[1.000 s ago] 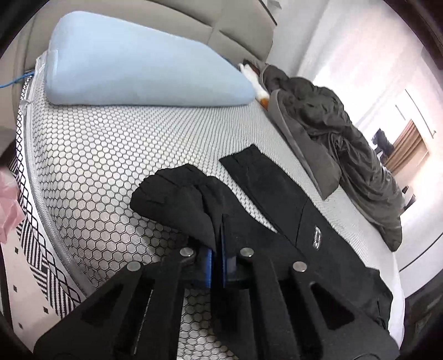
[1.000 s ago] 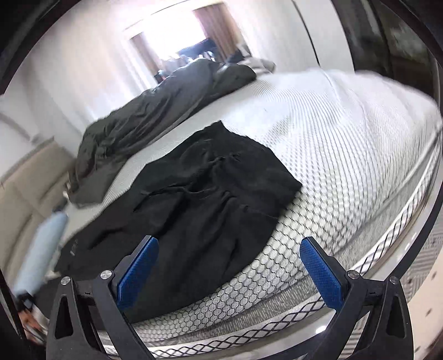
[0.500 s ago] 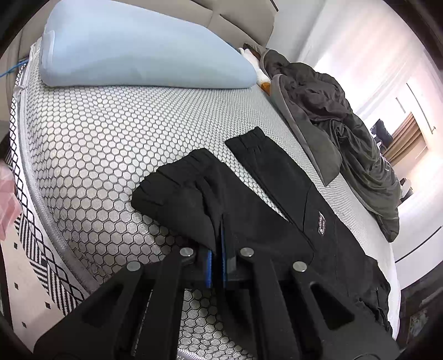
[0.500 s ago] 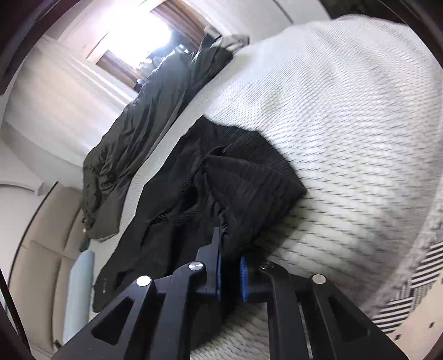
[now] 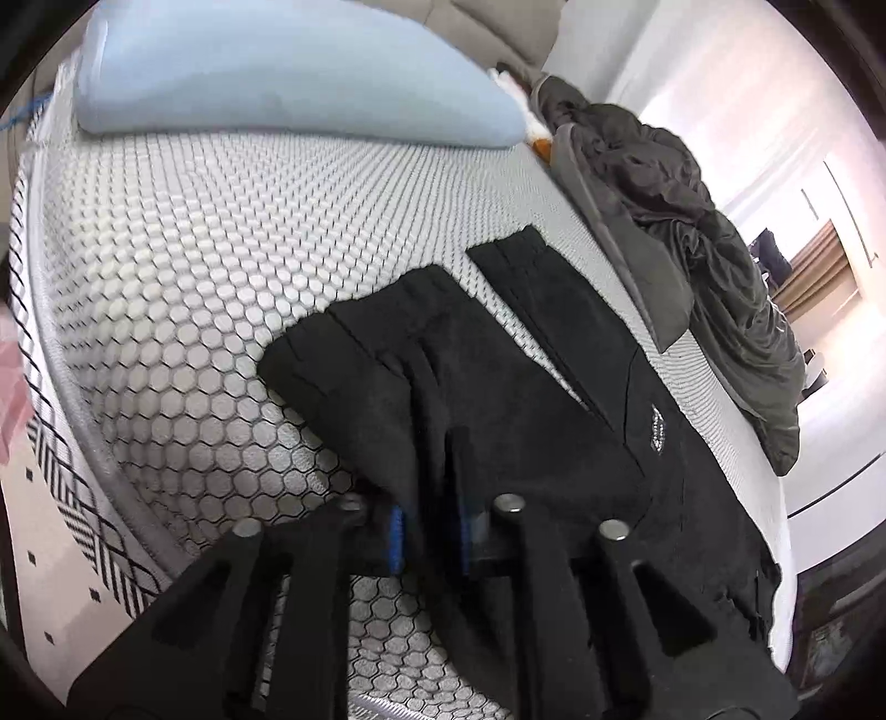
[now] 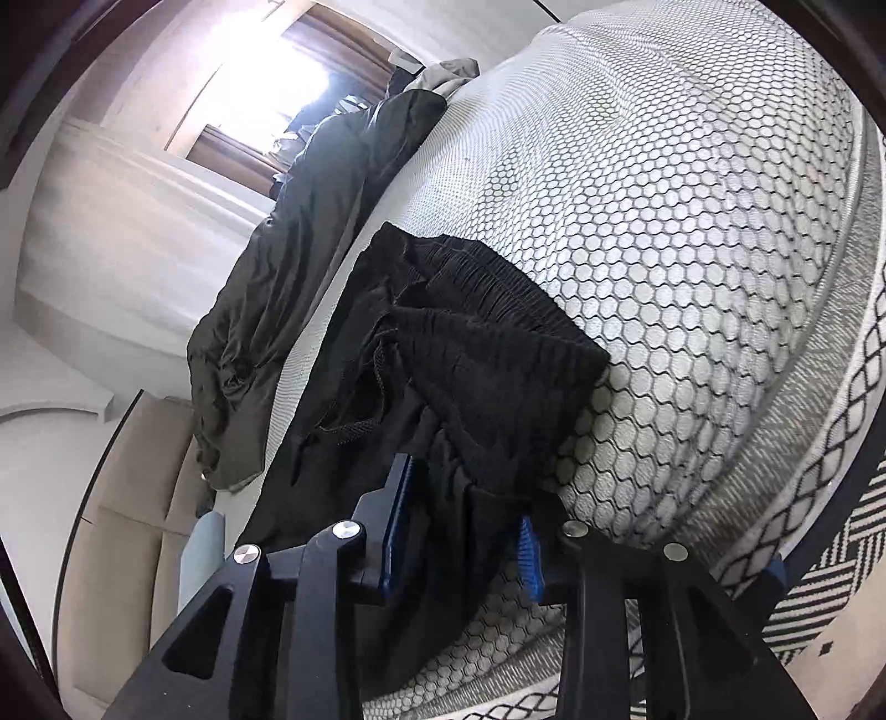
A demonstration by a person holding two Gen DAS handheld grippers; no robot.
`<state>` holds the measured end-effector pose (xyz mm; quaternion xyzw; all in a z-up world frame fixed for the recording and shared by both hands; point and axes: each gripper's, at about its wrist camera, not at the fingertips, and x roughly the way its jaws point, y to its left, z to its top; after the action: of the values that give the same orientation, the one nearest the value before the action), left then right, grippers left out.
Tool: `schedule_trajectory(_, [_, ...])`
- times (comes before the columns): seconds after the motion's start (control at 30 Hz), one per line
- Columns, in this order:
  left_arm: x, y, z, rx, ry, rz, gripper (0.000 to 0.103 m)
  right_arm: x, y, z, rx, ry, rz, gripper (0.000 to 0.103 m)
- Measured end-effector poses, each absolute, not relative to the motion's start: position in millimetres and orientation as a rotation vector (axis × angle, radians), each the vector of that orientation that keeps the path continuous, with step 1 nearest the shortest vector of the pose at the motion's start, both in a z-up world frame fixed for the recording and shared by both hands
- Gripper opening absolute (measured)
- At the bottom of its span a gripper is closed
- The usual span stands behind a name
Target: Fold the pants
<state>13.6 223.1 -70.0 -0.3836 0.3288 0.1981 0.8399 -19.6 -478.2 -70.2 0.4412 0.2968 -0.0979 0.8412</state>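
Setting: a home bedroom. A bed (image 5: 183,288) with a hexagon-quilted mattress cover fills the left wrist view, with a pale blue pillow (image 5: 288,72) at 12 o'clock against a padded beige headboard (image 5: 498,22), and a rumpled dark grey duvet (image 5: 692,232) heaped along the far side at 2 o'clock. Brown curtains (image 5: 819,271) by a bright window at 3 o'clock, plain white walls, and a black-and-white patterned rug (image 6: 830,598) at 4 o'clock in the right wrist view.
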Motion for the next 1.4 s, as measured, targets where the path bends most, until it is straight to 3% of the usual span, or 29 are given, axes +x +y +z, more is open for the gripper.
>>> schedule_trajectory(0.07, [15, 229, -76, -0.858, 0.698, 0.403, 0.01, -20, -482, -78, 0.938, 0.618, -0.203, 0.033])
schedule_trajectory(0.13, [10, 232, -74, -0.879, 0.663, 0.404, 0.004, -23, -481, -77, 0.927, 0.619, -0.22, 0.017])
schedule_trajectory(0.23, [0, 230, -68, -0.837, 0.631, 0.414, 0.002, -26, -477, -69, 0.877, 0.592, -0.223, 0.011])
schedule_trajectory(0.43, [2, 239, -79, -0.834, 0.672, 0.406, 0.002, -34, -476, -81, 0.905, 0.637, -0.258, 0.011])
schedule_trajectory(0.87, [16, 228, -15, -0.733, 0.552, 0.386, 0.0, -40, -465, -2, 0.78, 0.375, -0.169, 0.01])
schedule_trajectory(1.07, [79, 238, 24, -0.715, 0.549, 0.371, 0.0, 30, -468, 37, 0.742, 0.379, -0.218, 0.01])
schedule_trajectory(1.23, [181, 246, 42, -0.657, 0.613, 0.4, 0.001, 147, -468, 67, 0.688, 0.415, -0.225, 0.011])
schedule_trajectory(1.3, [225, 256, 36, -0.691, 0.669, 0.394, 0.008, 203, -475, 68, 0.664, 0.457, -0.246, 0.017])
schedule_trajectory(1.33, [248, 263, 30, -0.707, 0.695, 0.417, 0.025, 231, -479, 64, 0.654, 0.49, -0.254, 0.026])
schedule_trajectory(1.37, [268, 267, 25, -0.687, 0.731, 0.469, 0.055, 257, -482, 59, 0.644, 0.524, -0.27, 0.038])
schedule_trajectory(1.4, [279, 271, 21, -0.675, 0.747, 0.501, 0.067, 279, -485, 54, 0.63, 0.556, -0.296, 0.058])
